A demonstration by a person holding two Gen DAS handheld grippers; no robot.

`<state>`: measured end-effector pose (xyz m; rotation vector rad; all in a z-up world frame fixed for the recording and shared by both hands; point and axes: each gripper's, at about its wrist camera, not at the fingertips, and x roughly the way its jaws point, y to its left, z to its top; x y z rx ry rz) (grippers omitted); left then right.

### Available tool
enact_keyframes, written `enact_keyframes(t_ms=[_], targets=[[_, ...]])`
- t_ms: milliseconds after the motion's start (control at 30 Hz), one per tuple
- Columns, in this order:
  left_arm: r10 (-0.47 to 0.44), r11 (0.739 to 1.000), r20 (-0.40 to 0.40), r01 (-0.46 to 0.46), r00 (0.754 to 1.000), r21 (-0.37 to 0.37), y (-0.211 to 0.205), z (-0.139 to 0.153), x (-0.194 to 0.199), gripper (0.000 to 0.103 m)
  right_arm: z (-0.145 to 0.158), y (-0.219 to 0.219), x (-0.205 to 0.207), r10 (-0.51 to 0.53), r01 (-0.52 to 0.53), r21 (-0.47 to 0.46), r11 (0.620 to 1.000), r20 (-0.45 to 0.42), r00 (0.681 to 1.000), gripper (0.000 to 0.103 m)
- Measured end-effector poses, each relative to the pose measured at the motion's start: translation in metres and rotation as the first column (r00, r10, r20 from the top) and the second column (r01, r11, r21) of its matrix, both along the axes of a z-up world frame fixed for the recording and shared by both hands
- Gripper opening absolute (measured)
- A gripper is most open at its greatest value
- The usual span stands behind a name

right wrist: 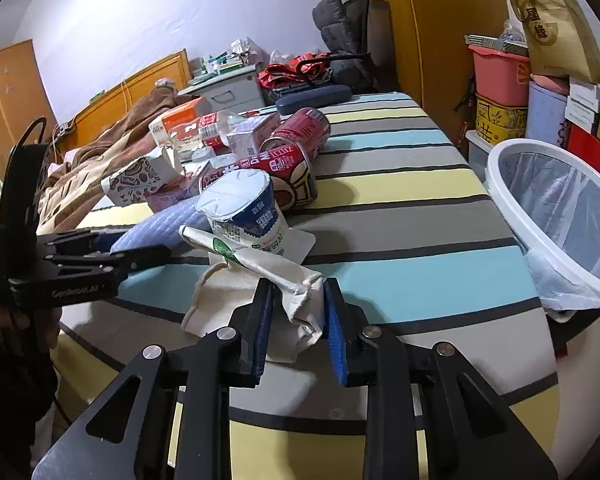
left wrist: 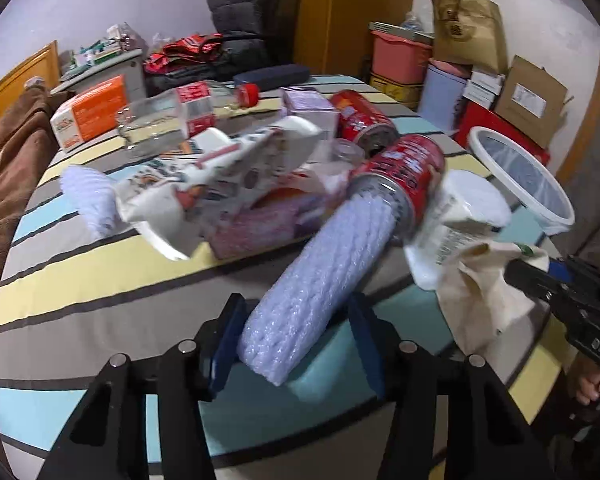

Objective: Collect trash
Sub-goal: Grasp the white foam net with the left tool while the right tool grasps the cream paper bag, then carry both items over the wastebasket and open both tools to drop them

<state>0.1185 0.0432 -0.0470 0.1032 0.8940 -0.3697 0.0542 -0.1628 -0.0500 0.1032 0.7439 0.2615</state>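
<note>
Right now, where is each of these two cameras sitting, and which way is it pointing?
Left wrist: rides on the left gripper, looking forward along its blue fingers, which are clamped on a foam roll; beyond lie cans, cartons and the bin. The right gripper enters at the right edge.
Right wrist: rides on the right gripper, fingers around a cloth bag, facing up the striped bed. The left gripper and a hand show at left.
Shared: foam roll, cloth bag, cup, red cans, bin, bed.
</note>
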Motion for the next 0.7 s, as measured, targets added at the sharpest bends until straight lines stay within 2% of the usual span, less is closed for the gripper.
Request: enact_keyframes(t_ms=[133,167,200,267,333,400,433,500,533,567,700], targets=[[-0.077,0.995,-0.021,0.076,0.997,-0.059,-0.005,0.005,-0.002,0.055,0.002,-0.01,-0.002,-0.028,0.028,-0.003,1.0,0.003,1.0,0.025],[-0.094,0.994,-0.019,0.093,0.995,-0.061,-0.007,0.007,-0.001,0.059,0.002,-0.013,-0.002,-0.037,0.037,-0.001,0.999,0.002,0.999,0.025],[-0.098,0.995,-0.006,0.098,0.995,-0.038,-0.01,0.009,-0.002,0.067,0.002,-0.016,-0.002,-0.045,0.045,0.002,0.999,0.001,0.999,0.025],[-0.097,0.995,0.031,0.096,0.995,0.019,-0.019,0.011,0.0,0.073,0.003,-0.019,-0.001,-0.058,0.058,0.004,0.998,0.003,0.998,0.025],[-0.098,0.995,0.012,0.098,0.995,0.016,-0.023,0.008,0.008,0.073,0.004,-0.021,0.001,-0.071,0.071,0.004,0.997,0.006,0.997,0.025],[-0.057,0.998,-0.016,0.058,0.998,0.036,-0.025,0.002,0.018,0.072,0.006,-0.023,0.0,-0.075,0.075,0.008,0.997,0.009,0.997,0.025],[-0.053,0.997,-0.01,0.054,0.999,0.048,-0.027,0.001,0.019,0.07,0.007,-0.023,0.0,-0.075,0.075,0.008,0.997,0.014,0.997,0.025],[-0.061,0.997,-0.016,0.062,0.998,0.055,-0.03,-0.001,0.02,0.053,0.009,-0.025,0.0,-0.07,0.07,0.014,0.997,0.018,0.997,0.025],[-0.066,0.996,-0.012,0.066,0.998,0.053,-0.031,0.0,0.018,0.049,0.009,-0.026,-0.001,-0.07,0.07,0.017,0.997,0.022,0.997,0.025],[-0.074,0.996,-0.013,0.075,0.997,0.047,-0.033,0.001,0.016,0.038,0.01,-0.027,-0.002,-0.072,0.072,0.018,0.997,0.027,0.997,0.025],[-0.059,0.998,-0.003,0.059,0.998,0.024,-0.032,0.005,0.012,0.029,0.012,-0.033,-0.003,-0.085,0.083,0.029,0.996,0.04,0.996,0.025]])
